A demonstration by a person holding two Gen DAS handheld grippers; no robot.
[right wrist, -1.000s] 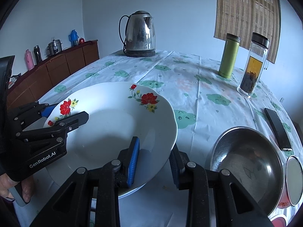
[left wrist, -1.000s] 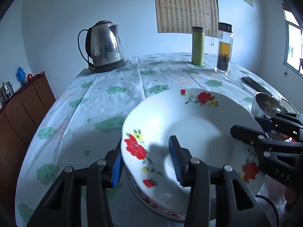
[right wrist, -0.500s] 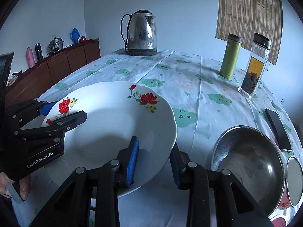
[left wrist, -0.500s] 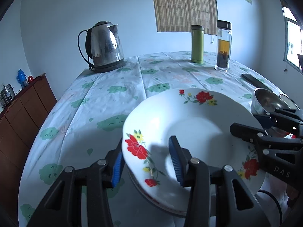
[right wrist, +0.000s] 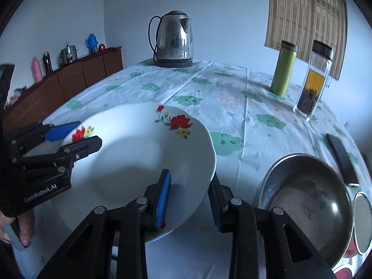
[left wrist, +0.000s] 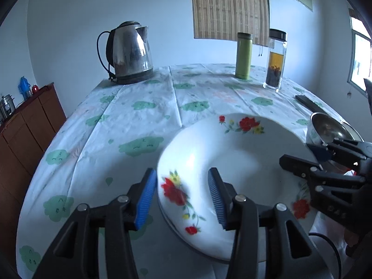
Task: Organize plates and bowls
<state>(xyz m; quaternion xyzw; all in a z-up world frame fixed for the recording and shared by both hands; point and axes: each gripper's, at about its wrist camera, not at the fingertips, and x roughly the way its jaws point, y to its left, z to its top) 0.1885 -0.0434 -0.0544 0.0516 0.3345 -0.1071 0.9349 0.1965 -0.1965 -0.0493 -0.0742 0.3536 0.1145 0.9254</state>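
The white floral plate (right wrist: 139, 162) sits near the front edge of the surface (right wrist: 232, 107), its rim straddled on opposite sides by both claws. The left claw (left wrist: 181, 195) has its blue pads apart with the rim between them, a gap showing, so it stands open. The right claw (right wrist: 189, 194) also brackets the rim; whether its pads press cannot be told. A steel bowl (right wrist: 307, 200) lies just beside the plate toward the right edge. A kettle (right wrist: 174, 39), green flask (right wrist: 283, 69) and glass jar (right wrist: 313, 79) stand at the far edge.
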